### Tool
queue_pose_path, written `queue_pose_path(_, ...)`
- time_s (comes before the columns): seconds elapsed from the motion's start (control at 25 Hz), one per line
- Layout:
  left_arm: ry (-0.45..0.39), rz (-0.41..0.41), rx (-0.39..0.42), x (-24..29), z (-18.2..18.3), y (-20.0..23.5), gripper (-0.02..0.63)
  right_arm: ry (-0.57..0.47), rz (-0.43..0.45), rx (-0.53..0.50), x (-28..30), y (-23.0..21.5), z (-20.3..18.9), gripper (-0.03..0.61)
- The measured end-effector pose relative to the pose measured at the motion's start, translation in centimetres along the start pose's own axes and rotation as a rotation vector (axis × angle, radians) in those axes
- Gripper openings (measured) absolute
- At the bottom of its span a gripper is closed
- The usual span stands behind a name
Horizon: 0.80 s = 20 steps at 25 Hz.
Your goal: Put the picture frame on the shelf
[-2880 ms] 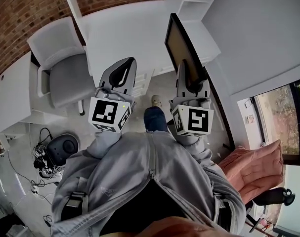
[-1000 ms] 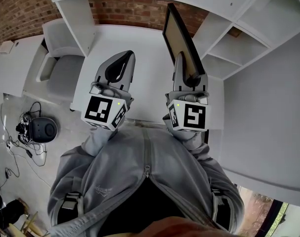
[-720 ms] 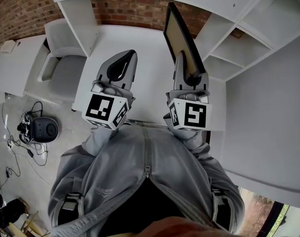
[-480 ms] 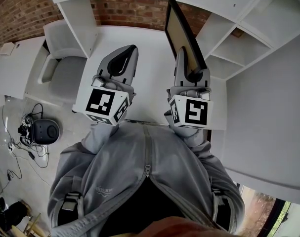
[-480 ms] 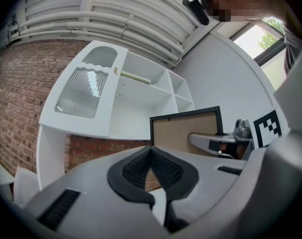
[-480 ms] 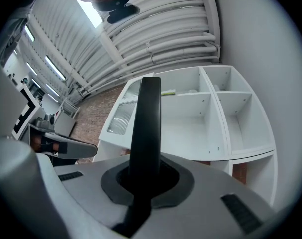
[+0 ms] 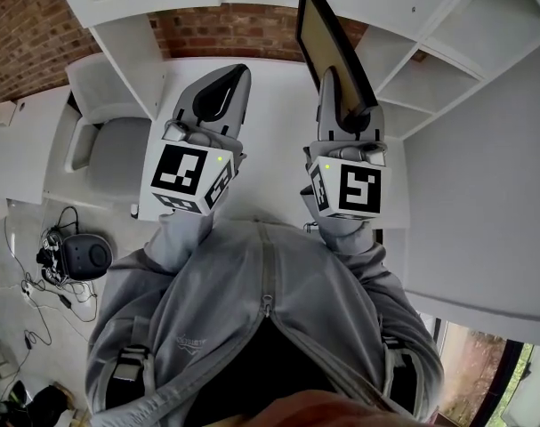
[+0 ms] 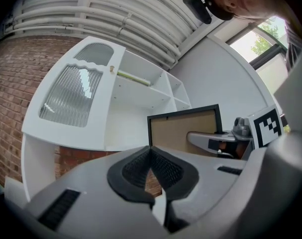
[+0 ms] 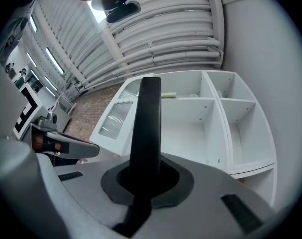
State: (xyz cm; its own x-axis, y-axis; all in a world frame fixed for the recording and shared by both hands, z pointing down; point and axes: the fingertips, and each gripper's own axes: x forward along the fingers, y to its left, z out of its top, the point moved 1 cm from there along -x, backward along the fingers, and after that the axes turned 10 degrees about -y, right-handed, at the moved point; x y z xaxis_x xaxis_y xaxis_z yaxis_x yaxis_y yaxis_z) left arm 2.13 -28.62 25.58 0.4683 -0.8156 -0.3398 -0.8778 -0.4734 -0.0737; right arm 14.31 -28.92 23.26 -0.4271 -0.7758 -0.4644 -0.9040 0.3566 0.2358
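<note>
The picture frame (image 7: 321, 36), black-rimmed with a brown back, stands upright with my right gripper (image 7: 345, 121) shut on its lower edge. In the right gripper view the frame (image 9: 147, 118) shows edge-on between the pads, in front of the white shelf unit (image 9: 213, 128) and its open compartments. The shelf (image 7: 425, 78) lies ahead and to the right in the head view. My left gripper (image 7: 221, 92) hovers beside it to the left, shut and holding nothing. In the left gripper view its pads (image 8: 151, 156) meet, and the frame's brown back (image 8: 188, 131) shows at the right.
A white desk (image 7: 270, 96) lies below both grippers, with a brick wall (image 7: 38, 34) behind. A grey chair (image 7: 109, 140) stands at the left. A cabinet door with ribbed glass (image 8: 71, 96) hangs at the shelf's left. Cables and a round device (image 7: 84, 256) lie on the floor.
Both grippers have risen and moved forward towards the shelf. The frame has gone up with the right gripper and now reaches the top edge of the head view.
</note>
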Motion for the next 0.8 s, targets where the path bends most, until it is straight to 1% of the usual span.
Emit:
queue_pose_path(0.16, 0.002, -0.024, 0.007, 1.2, 0.1, 0.9, 0.008, -0.019, -0.011, -0.035, 1.4, -0.5, 1.0, 0.035)
queue_pose_path(0.36, -0.011, -0.050, 0.015, 2.6, 0.3, 1.6, 0.008, -0.046, -0.025, -0.052, 3.2, -1.3, 2.0, 0.035)
queue_pose_path(0.8, -0.036, -0.086, 0.009, 5.4, 0.7, 3.1, 0.008, -0.076, -0.029, -0.121, 7.1, -2.1, 3.0, 0.035)
